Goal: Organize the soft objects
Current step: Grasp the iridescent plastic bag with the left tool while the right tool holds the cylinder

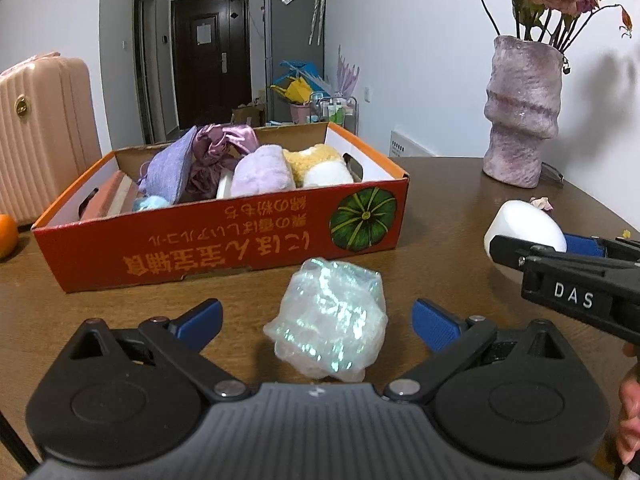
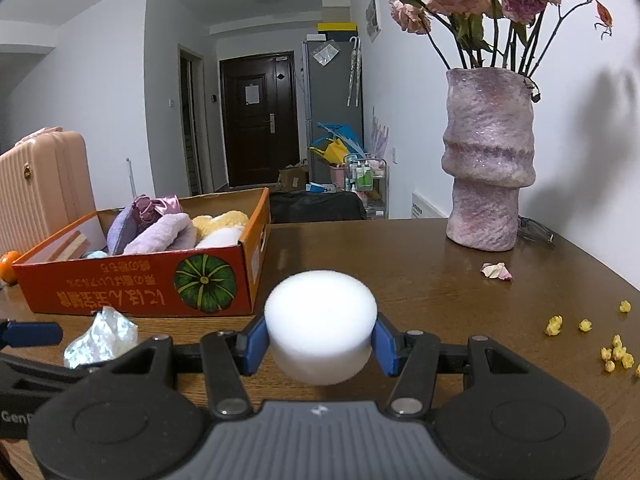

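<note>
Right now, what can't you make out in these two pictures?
- Box floor, both views: hidden by its wall and the soft things.
- Orange, left wrist view: cut by the edge.
- Underside of the white foam block, right wrist view: hidden by the right gripper.

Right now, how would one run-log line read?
left hand-held gripper: open, facing iridescent wad | right hand-held gripper: holding white foam puck | box: part-filled

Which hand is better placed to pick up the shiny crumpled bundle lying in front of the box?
Left. The left tongs stand open with the iridescent bundle between their pads, not pressed. The right tongs are shut on the white foam puck, so they are occupied.
</note>
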`<state>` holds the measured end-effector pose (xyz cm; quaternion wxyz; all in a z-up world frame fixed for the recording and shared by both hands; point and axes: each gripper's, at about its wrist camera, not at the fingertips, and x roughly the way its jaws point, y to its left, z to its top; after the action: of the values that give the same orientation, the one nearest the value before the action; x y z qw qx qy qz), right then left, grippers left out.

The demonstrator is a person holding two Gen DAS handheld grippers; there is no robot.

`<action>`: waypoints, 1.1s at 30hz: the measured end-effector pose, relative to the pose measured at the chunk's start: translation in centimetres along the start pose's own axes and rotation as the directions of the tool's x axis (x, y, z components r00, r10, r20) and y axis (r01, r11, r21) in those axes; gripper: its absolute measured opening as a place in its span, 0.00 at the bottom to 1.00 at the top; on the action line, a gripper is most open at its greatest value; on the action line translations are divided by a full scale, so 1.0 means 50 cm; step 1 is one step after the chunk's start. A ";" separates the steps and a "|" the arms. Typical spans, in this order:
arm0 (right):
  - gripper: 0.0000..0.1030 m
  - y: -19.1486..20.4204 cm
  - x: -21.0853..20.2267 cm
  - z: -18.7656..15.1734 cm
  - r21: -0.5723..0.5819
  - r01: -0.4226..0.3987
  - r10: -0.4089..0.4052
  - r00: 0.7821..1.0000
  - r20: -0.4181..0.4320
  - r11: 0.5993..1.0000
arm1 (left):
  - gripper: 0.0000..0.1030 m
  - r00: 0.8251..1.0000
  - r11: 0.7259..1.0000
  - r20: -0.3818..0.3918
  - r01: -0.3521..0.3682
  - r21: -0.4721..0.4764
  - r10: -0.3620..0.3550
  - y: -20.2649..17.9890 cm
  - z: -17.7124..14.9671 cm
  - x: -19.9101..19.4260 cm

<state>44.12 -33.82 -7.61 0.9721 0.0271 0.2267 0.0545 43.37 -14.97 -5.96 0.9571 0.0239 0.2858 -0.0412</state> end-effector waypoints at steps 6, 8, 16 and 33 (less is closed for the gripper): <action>0.52 0.002 -0.006 0.001 0.006 -0.021 0.021 1.000 0.006 1.000 | 0.71 0.999 0.999 -0.037 0.028 0.025 -0.027 -0.010 0.007 0.029; 0.52 0.005 -0.008 0.001 -0.001 -0.024 0.024 1.000 0.010 1.000 | 0.63 0.998 0.999 -0.050 0.049 0.016 -0.048 -0.005 0.005 0.033; 0.52 0.007 -0.018 -0.003 0.001 -0.013 0.013 1.000 0.019 1.000 | 0.41 0.995 0.996 -0.048 0.090 -0.014 -0.090 0.007 0.006 0.027; 0.52 0.023 -0.048 0.007 0.050 0.002 -0.007 0.996 0.090 0.999 | 0.41 0.991 0.996 0.113 0.075 -0.051 -0.069 0.046 0.035 -0.055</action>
<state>42.03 -32.98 -6.18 0.9804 0.0534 0.1840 0.0453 42.26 -12.60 -2.93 0.9696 -0.0153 0.2340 -0.0691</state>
